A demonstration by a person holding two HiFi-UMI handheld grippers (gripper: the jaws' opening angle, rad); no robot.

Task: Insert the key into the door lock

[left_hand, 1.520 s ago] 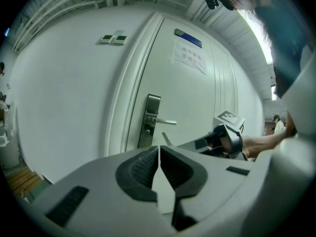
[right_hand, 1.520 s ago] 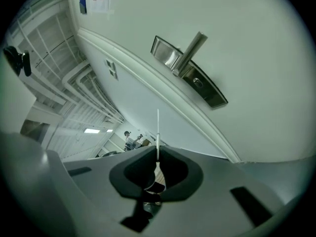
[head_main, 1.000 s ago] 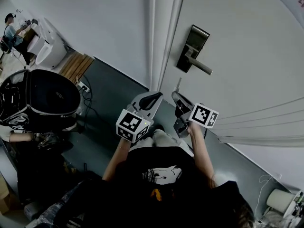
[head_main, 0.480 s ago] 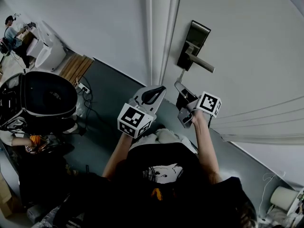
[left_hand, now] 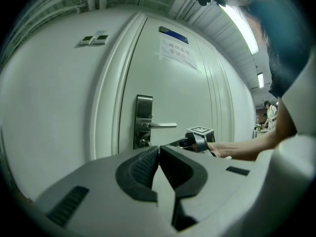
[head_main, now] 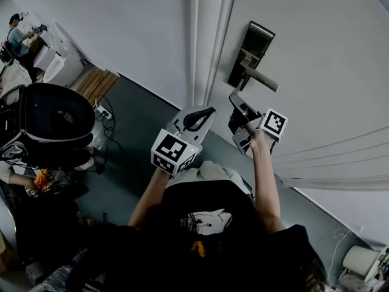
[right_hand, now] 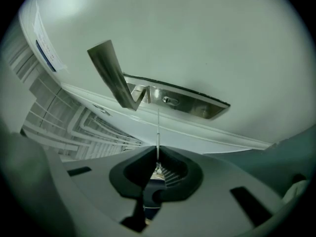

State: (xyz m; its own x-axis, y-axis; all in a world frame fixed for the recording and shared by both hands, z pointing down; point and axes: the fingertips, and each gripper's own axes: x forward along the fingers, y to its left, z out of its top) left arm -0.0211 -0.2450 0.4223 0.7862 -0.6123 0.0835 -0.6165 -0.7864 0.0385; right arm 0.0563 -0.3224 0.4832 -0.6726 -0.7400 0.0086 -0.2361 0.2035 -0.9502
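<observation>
A dark metal lock plate (head_main: 252, 52) with a lever handle (head_main: 262, 80) is on the white door (head_main: 322, 59). My right gripper (head_main: 236, 102) is raised just below the plate and is shut on a key. In the right gripper view the key (right_hand: 158, 132) shows edge-on as a thin blade. It points at the keyhole (right_hand: 168, 100) beside the lever (right_hand: 111, 73), with a gap still between them. My left gripper (head_main: 196, 119) hangs lower and left, shut and empty. Its view shows the lock plate (left_hand: 143, 120) and the right gripper (left_hand: 183, 143) ahead.
The door frame (head_main: 206, 41) runs left of the lock. A black round bag (head_main: 51, 123), a wooden board (head_main: 97, 84) and cables (head_main: 106, 117) lie on the floor at left. A person (head_main: 15, 32) stands far back left. A notice (left_hand: 177, 51) hangs on the door.
My right gripper has risen with the key, from below the handle to close under the lock plate. The left gripper rose slightly.
</observation>
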